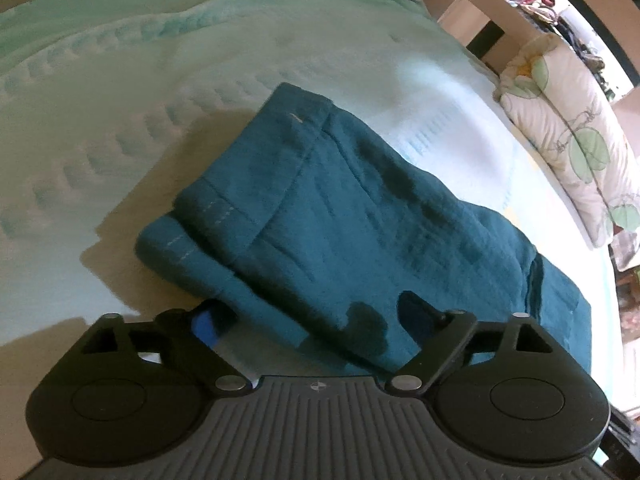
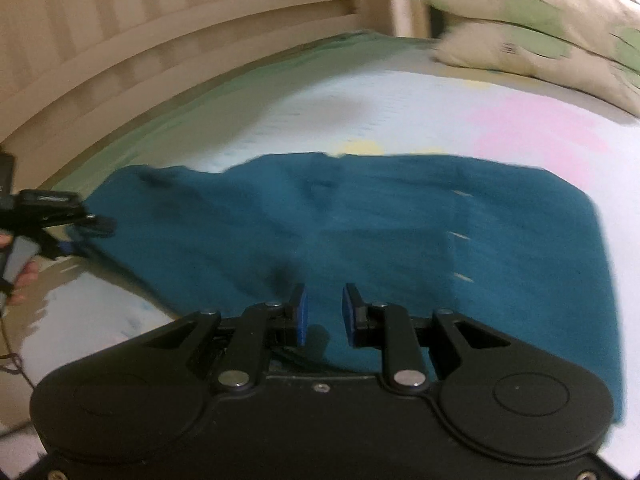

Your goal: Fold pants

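Presently, the teal pants (image 1: 360, 216) lie folded in layers on the pale bedsheet (image 1: 120, 128), with patterned pillows (image 1: 568, 136) at the bed's far side. The left gripper (image 1: 316, 316) has its jaws spread wide over the near edge of the fabric. The right gripper (image 2: 323, 312) sits with jaws parted above the cloth, apparently gripping nothing, though blur obscures contact.

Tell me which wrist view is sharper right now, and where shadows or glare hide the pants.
Left wrist: sharper; hem stitching on the pants reads clearly, left gripper shadows darken the near cloth, and glare washes out the sheet near the pillow. Right wrist: motion-blurred throughout, smeared pants edges, right gripper crisp; fisheye bends the bed frame.
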